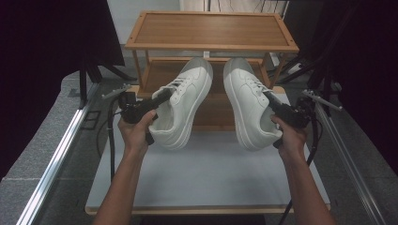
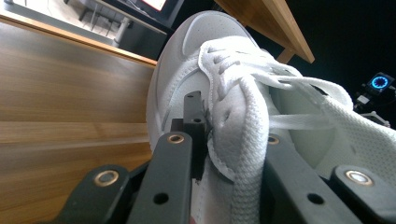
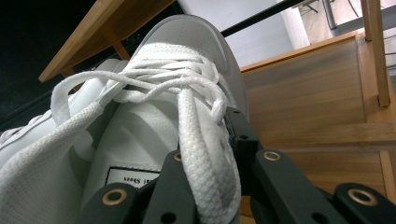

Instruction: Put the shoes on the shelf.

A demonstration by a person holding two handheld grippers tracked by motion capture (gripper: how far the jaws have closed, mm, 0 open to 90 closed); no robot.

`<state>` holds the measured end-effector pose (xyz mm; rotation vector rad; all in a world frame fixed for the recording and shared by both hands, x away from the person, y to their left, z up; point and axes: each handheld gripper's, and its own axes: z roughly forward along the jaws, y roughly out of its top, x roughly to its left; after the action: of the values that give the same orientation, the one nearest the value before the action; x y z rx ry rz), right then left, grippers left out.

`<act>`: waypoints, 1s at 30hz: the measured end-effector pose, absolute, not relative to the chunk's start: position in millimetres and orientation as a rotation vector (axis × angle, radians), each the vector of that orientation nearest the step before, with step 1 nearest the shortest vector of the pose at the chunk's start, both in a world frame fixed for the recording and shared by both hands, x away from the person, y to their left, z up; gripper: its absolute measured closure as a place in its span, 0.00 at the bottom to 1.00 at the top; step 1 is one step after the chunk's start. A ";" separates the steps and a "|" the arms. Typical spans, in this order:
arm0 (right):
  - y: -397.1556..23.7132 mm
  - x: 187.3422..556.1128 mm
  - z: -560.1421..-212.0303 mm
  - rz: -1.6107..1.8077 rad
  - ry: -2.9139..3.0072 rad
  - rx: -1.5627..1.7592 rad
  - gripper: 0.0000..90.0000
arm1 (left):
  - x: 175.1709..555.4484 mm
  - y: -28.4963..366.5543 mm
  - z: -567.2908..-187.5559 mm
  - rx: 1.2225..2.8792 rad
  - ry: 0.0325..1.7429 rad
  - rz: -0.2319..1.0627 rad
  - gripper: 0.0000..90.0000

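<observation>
Two white sneakers, upper centre of the high view: left sneaker point(image 1: 184, 101), right sneaker point(image 1: 247, 101). Two black grippers: left gripper point(image 1: 162, 97), right gripper point(image 1: 273, 102). Two hands: left hand point(image 1: 136, 129), right hand point(image 1: 289, 133). One wooden rack point(image 1: 211, 29), two shelves visible. One white tabletop point(image 1: 211, 176).

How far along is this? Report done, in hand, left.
Done: both shoes are picked up. In hand: the left gripper is shut on the left shoe and the right gripper on the right shoe, each pinching the upper by the laces, toes toward the rack. Left, probably: setting them on a shelf; none holds a shoe yet.
</observation>
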<state>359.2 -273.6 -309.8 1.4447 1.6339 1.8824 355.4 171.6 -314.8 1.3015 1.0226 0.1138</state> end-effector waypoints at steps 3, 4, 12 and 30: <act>-273.4 359.8 -308.6 1.887 1.629 1.454 0.92 | 356.4 170.3 -314.6 1.292 1.024 0.108 0.91; -273.1 360.8 -308.0 1.886 1.626 1.455 0.92 | 357.0 169.7 -314.4 1.289 1.023 0.108 0.91; -270.8 364.8 -303.5 1.870 1.623 1.468 0.92 | 362.0 162.6 -309.3 1.272 1.038 0.123 0.91; -263.5 384.8 -286.4 1.823 1.578 1.498 0.92 | 390.2 146.6 -296.5 1.271 1.088 0.159 0.91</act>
<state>384.8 -263.5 -286.4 1.4985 1.5783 1.8228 390.2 146.6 -296.5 1.2710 1.0876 0.1588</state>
